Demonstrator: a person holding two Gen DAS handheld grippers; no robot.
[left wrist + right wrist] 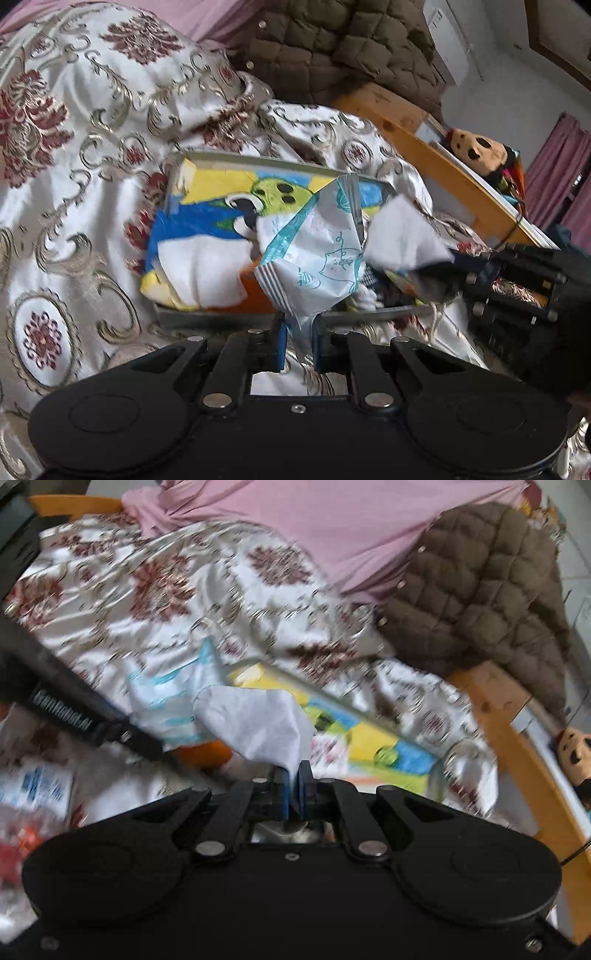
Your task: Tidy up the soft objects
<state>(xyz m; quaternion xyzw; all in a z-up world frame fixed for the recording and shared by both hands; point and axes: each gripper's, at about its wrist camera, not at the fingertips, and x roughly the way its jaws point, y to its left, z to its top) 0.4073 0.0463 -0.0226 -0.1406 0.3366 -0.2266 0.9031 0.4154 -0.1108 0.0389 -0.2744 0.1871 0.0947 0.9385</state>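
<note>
My left gripper [300, 332] is shut on the lower edge of a crinkled white plastic packet with teal print [317, 251], held up over a grey tray [207, 317]. The tray holds a bright cartoon-print cloth [221, 206] and other soft pieces. My right gripper [294, 775] is shut on a corner of a white tissue sheet [255, 723], which sticks out of the packet [166, 701]. In the left wrist view the right gripper [461, 266] comes in from the right with the sheet [402, 236]. In the blurred right wrist view the left gripper [147, 744] reaches in from the left.
Everything lies on a bed with a white satin bedspread [92, 147] with a dark-red floral pattern. A brown quilted jacket [332, 44] and pink fabric [332, 524] lie behind. An orange wooden frame [424, 147] and a plush toy [476, 147] are at the right. Blurred packets [37, 786] sit lower left.
</note>
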